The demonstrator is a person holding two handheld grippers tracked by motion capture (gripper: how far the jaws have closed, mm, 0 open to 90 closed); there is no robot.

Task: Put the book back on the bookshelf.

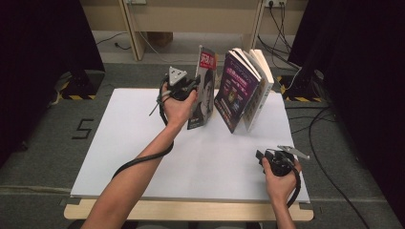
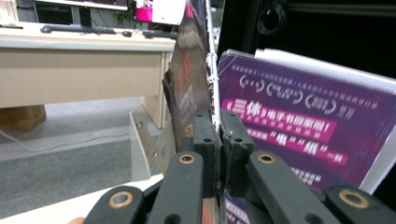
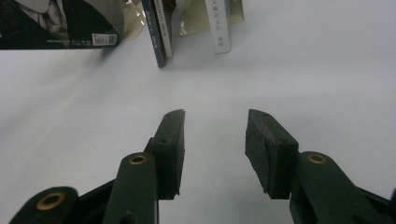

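The right gripper [image 1: 261, 156] sits nearest, low over the white table [image 1: 143, 157] by its near right corner, held in the right hand [image 1: 282, 179]. In the right gripper view its 2 jaws stand apart with nothing between them, only bare white surface below and ahead. Well ahead of those jaws, the bottom edges of the books rest on the table, with a metal bookend [image 3: 233, 11] behind them.

Farther out and to the left, the left hand [image 1: 177, 109] holds the left gripper [image 1: 195, 86] up beside a thin magazine [image 1: 204, 90]. In the left gripper view the 2 jaws are clamped tight on the magazine's edge [image 2: 194, 88], which rises straight up from between the pads. The magazine stands roughly upright, its bottom edge at the table.

Just right of this gripper, beyond the magazine, a purple-covered book [image 1: 236, 90] leans to the right against more books [image 1: 260, 86]. In the left gripper view its purple cover [image 2: 299, 121] lies close beside the jaws. A gap separates the magazine from this leaning group.
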